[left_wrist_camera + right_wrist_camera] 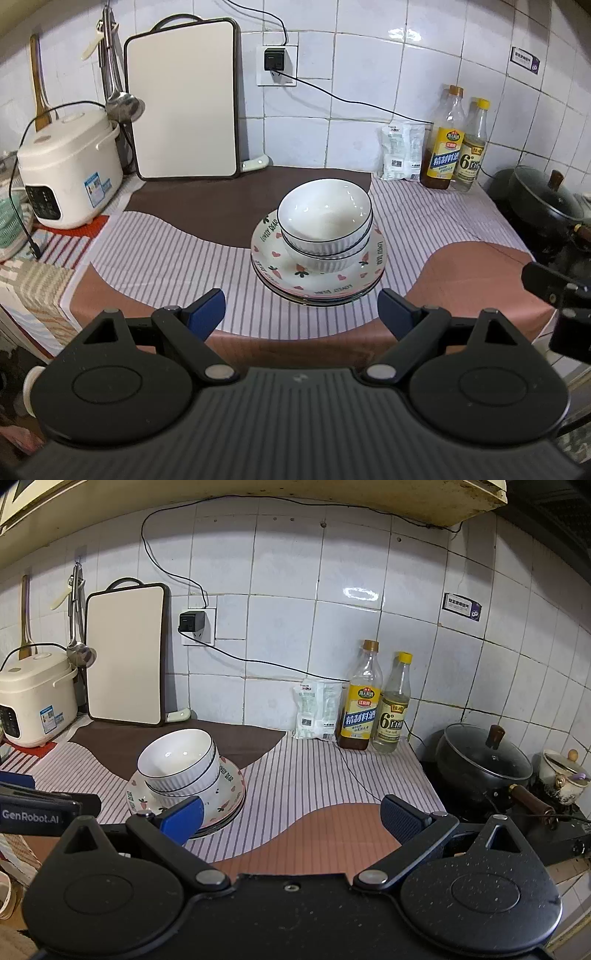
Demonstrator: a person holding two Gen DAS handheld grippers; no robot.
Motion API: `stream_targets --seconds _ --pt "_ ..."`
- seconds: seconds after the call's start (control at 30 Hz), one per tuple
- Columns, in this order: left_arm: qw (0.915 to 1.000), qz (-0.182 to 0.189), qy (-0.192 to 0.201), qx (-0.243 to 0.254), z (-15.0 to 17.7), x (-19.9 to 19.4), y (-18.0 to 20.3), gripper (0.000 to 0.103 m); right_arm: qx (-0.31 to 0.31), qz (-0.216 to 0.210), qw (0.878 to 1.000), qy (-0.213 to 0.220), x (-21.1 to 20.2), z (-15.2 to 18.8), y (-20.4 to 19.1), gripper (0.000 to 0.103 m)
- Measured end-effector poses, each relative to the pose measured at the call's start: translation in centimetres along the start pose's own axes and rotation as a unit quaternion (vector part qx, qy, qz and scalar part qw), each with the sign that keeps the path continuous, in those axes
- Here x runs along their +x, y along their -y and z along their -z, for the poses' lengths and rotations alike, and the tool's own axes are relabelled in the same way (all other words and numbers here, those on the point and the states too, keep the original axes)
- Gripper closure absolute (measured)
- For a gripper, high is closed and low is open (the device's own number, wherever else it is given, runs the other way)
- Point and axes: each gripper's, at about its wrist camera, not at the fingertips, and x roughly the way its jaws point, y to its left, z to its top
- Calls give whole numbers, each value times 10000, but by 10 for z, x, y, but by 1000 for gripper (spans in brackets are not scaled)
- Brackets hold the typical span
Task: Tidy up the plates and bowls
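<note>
Two white ribbed bowls with dark rims [325, 218] are seen nested on a stack of white plates printed with hearts and carrots [317, 273], set mid-counter on the striped cloth [166, 258]. The stack lies straight ahead of the left gripper [301, 306], centred between its spread, empty jaws; from the right gripper [291, 814], likewise spread and empty, it lies off to the left. The left is judged nearer. The plate count cannot be made out.

nested white bowls [325, 218], atop stacked plates [317, 275]
</note>
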Motion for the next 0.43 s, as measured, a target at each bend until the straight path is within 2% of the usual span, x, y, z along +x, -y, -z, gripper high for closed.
stream_targets --seconds 0.43 --pt "9999 -70 -28 100 0 0 1 13 82 -106 9999 -57 -1 -2 3 0"
